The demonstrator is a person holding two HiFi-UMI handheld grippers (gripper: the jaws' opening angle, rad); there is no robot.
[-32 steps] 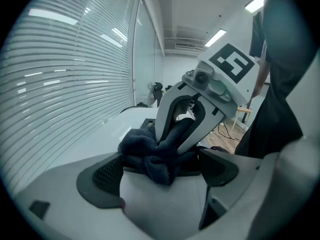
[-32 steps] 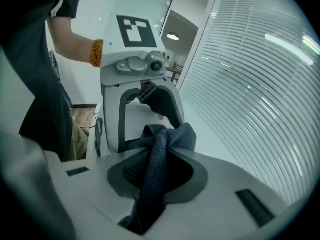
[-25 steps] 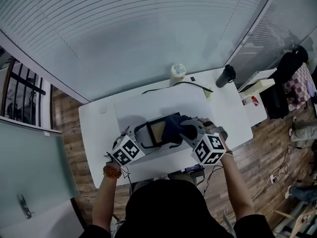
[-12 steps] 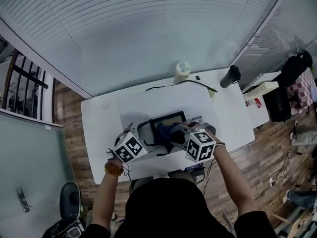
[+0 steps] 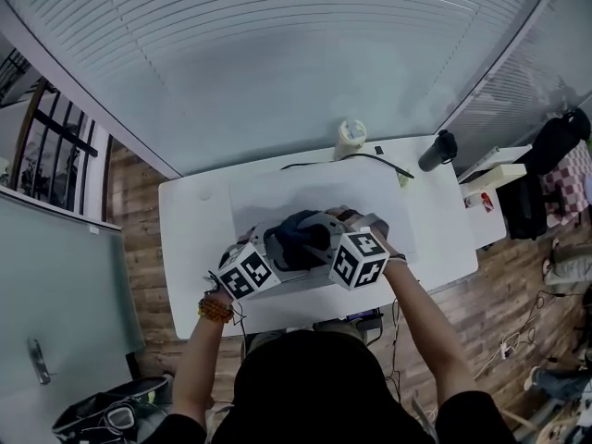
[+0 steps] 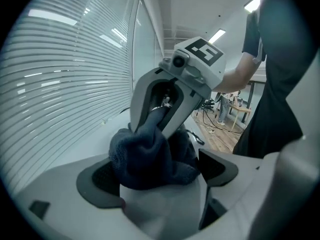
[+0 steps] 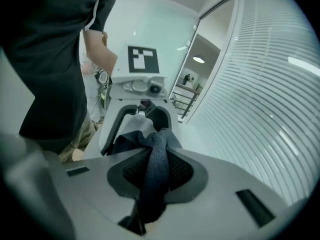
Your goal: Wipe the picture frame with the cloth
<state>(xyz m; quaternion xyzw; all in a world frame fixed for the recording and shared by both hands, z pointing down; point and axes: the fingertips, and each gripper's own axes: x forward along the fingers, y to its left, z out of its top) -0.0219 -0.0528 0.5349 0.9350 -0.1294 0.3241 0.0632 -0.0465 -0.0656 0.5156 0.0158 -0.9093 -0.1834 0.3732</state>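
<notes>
The right gripper [image 7: 155,173] is closed tight on the dark cloth [image 5: 301,233], which lies against the picture frame [image 6: 161,210] clamped in the left gripper [image 6: 158,178] at its 9 o'clock, mid-table [image 5: 194,239], with bare top toward 9 and 3 o'clock.

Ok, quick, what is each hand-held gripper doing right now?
Left hand-held gripper: closed on the pale flat picture frame.
Right hand-held gripper: closed on the dark blue fabric cloth.
</notes>
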